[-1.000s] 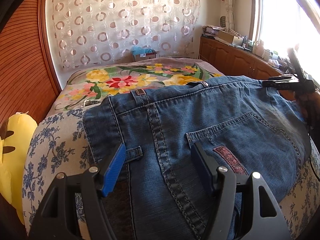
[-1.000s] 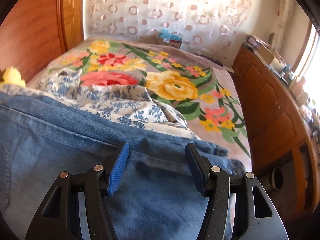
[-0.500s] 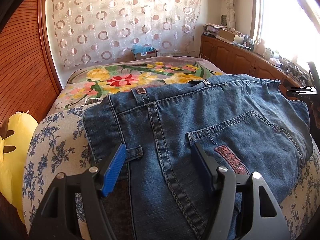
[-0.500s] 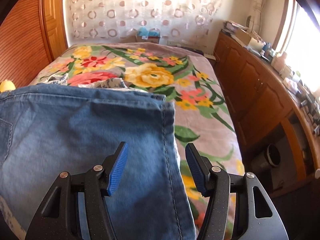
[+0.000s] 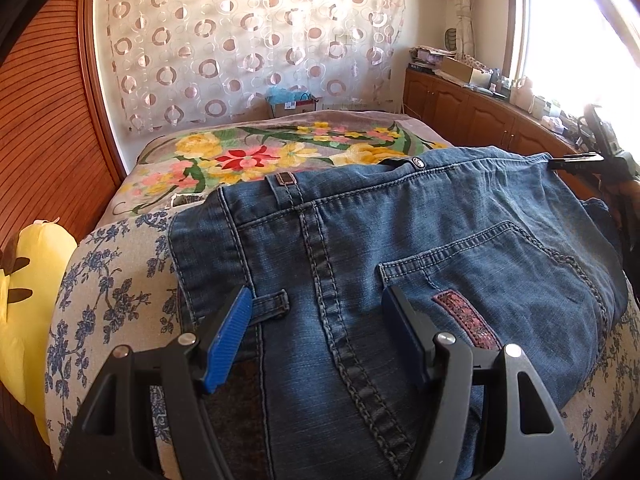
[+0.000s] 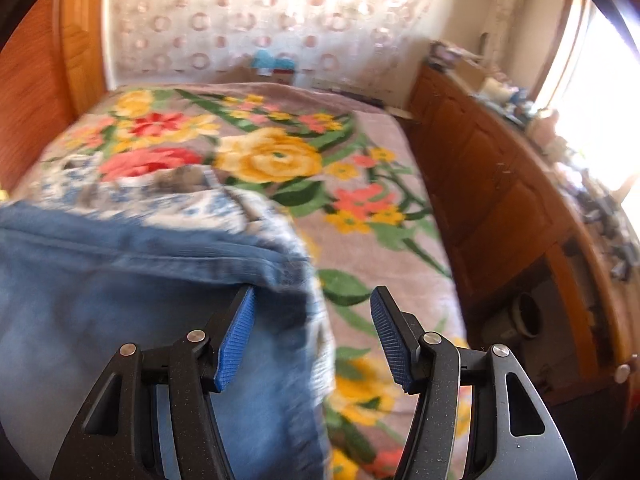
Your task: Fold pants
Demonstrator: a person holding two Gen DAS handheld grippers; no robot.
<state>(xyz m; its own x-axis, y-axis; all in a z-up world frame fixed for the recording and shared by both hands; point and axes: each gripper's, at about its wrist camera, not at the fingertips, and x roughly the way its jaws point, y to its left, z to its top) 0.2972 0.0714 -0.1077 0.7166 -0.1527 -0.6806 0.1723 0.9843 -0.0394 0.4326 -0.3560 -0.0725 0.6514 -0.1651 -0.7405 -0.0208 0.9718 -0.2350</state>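
The bed (image 5: 120, 288), under its flowered blanket (image 6: 280, 152) and a blue-sprigged sheet (image 5: 112, 272), bore my jeans (image 5: 400, 248) spread flat, seat upward, waistband toward the far wall; my left tongs (image 5: 316, 320) hung parted above the centre seam, gripping nothing; my right tongs (image 6: 312, 320) stood equally parted over the jeans' edge (image 6: 288, 280), denim beneath the left pad only, nothing clasped.

Both grippers pointed downward with jaws spread apart and nothing clamped between their blue pads: the left gripper (image 5: 316, 312) hung low, while the right gripper (image 6: 314, 312) (its view smeared by blur) sat further right.
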